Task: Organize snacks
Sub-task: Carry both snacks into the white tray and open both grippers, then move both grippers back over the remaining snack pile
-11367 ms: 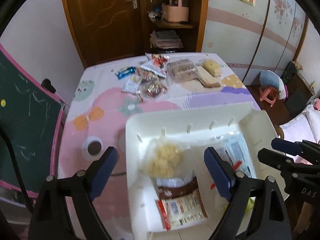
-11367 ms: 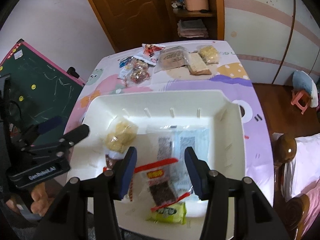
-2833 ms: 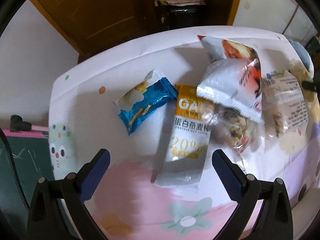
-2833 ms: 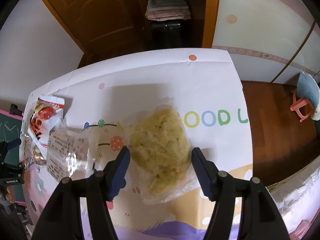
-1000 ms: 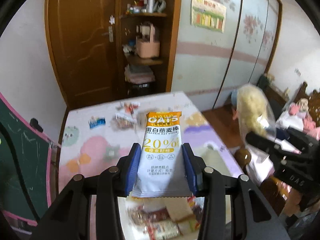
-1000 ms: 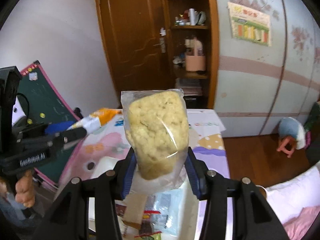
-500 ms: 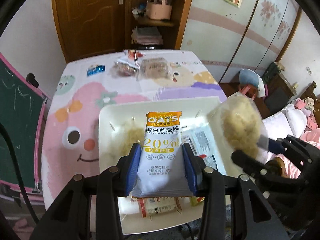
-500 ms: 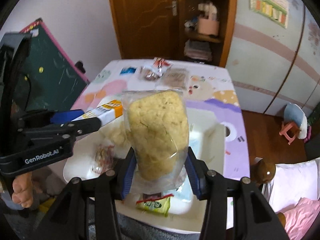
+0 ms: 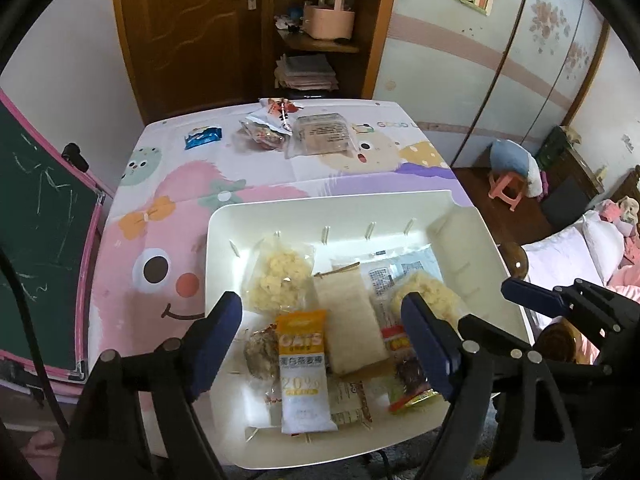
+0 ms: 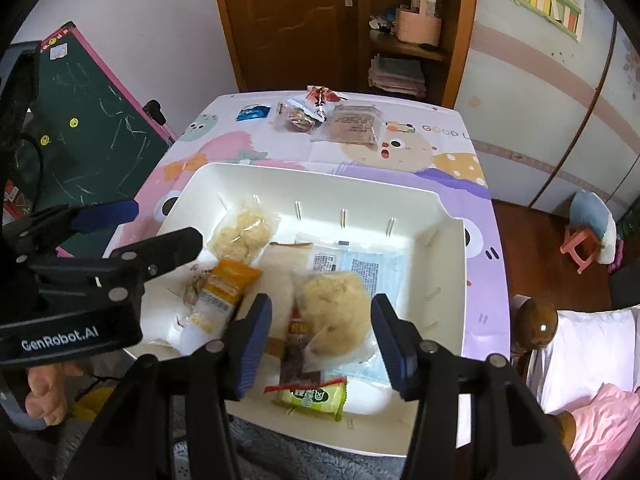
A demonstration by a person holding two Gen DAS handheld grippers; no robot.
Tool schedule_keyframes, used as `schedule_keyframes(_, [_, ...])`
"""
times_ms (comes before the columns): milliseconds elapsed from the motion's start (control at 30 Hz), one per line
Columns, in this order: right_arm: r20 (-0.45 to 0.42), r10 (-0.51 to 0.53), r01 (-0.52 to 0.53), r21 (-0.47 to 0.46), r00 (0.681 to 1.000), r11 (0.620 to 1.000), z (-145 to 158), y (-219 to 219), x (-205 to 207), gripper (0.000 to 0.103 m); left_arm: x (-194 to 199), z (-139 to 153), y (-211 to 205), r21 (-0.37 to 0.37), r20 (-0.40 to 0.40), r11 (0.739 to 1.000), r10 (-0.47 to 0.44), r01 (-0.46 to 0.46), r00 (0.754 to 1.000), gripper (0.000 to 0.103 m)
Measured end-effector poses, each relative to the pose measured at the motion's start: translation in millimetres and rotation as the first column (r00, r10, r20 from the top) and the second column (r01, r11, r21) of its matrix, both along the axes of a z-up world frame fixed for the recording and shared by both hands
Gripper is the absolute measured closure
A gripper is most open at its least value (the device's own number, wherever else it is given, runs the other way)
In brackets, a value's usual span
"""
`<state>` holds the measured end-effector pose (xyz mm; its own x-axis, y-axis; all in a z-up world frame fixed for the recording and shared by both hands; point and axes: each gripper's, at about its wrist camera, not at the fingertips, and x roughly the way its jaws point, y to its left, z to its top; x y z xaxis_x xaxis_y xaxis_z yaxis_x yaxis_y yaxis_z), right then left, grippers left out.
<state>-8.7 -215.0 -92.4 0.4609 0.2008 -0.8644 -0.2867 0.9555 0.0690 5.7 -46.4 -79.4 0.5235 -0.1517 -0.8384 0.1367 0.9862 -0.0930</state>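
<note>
My left tool [image 9: 320, 332] is opening, its pads clear of the oat bar [image 9: 303, 364], which lies flat in the white bin [image 9: 332, 206] at the table's [image 9: 320, 176] near edge. My right tool [image 10: 320, 336] is opening too, its pads off the puffed-snack bag [image 10: 334, 308], which rests in the bin on other packets.

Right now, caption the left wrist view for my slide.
Left tool opening above the oat bar lying in the white bin.
</note>
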Motion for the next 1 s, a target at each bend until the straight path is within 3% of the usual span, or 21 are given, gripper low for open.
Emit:
schedule_keyframes(600, [-0.024, 0.004, -0.003, 0.004, 1.000, 1.000, -7, 2, 1, 0.050, 1, -2, -4, 0.016, 0.010, 1.000, -0.005, 0.004, 1.000, 0.022])
schedule_keyframes(1000, [0.026, 0.001, -0.001, -0.001, 1.000, 1.000, 7, 1, 8, 0.050, 2, 20, 4, 0.047, 0.112, 0.999, -0.008, 0.003, 0.994, 0.020])
